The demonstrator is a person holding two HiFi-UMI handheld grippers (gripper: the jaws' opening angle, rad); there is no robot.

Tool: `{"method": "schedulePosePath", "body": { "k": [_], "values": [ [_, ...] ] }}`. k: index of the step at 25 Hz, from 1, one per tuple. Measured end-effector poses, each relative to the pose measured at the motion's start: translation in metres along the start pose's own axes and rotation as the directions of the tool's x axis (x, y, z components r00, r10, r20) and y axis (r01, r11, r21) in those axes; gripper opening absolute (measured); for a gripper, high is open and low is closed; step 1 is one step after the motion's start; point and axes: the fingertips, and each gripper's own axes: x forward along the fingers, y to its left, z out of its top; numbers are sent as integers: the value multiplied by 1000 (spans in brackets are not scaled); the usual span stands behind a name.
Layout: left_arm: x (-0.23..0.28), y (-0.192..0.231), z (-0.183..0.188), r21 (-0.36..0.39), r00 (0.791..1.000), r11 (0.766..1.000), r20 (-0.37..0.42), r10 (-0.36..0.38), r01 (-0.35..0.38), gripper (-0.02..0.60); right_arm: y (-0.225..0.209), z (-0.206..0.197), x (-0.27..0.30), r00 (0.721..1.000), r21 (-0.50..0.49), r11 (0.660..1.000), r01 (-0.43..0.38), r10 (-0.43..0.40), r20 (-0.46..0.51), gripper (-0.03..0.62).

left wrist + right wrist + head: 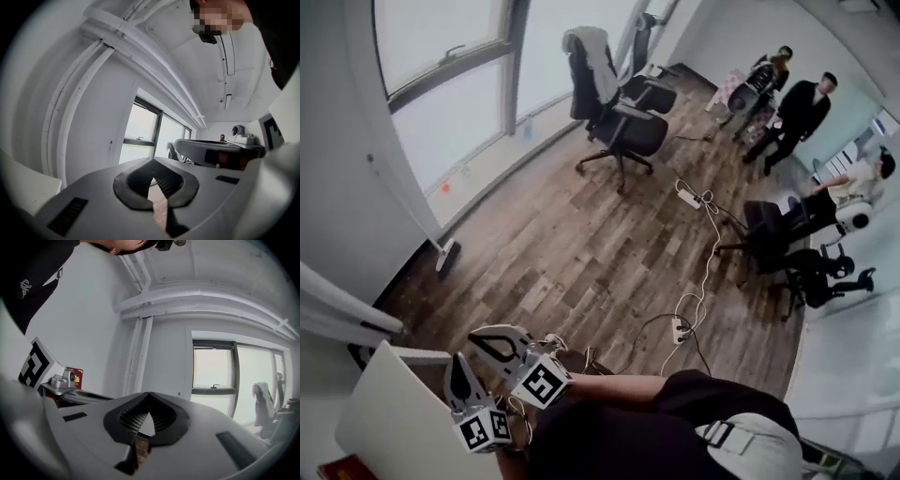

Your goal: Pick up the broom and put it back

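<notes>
Nearly level, left tool (152, 164), right tool (148, 396), closed

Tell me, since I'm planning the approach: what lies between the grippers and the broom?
Head view: only bare wood floor up to the broom.

Wood-plank floor (562, 244) below a wide window (450, 84); a black office chair (623, 131) stands near the glass with a grey garment (592, 52) draped over its backrest. A far power strip (687, 197) and a near power strip (679, 330) lie on the planks, a loose white cable (705, 272) trailing between them. At far right, a standing person (797, 117) in dark clothes, a seated person (853, 192) and a second black chair (769, 230).
</notes>
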Motion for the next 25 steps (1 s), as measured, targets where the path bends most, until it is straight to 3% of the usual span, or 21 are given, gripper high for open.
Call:
{"method": "schedulePosePath", "body": {
  "k": [8, 14, 25],
  "values": [
    [95, -8, 18, 32, 999, 998, -13, -48, 48, 0, -89, 10, 40, 996, 14, 997, 73, -74, 47, 21],
    [177, -9, 40, 60, 999, 997, -19, -39, 41, 0, -159, 13, 79, 997, 51, 997, 62, -65, 49, 21],
    [271, -26, 24, 67, 994, 997, -107, -20, 27, 0, -255, -11, 112, 997, 104, 993, 57, -62, 41, 21]
  ]
}}
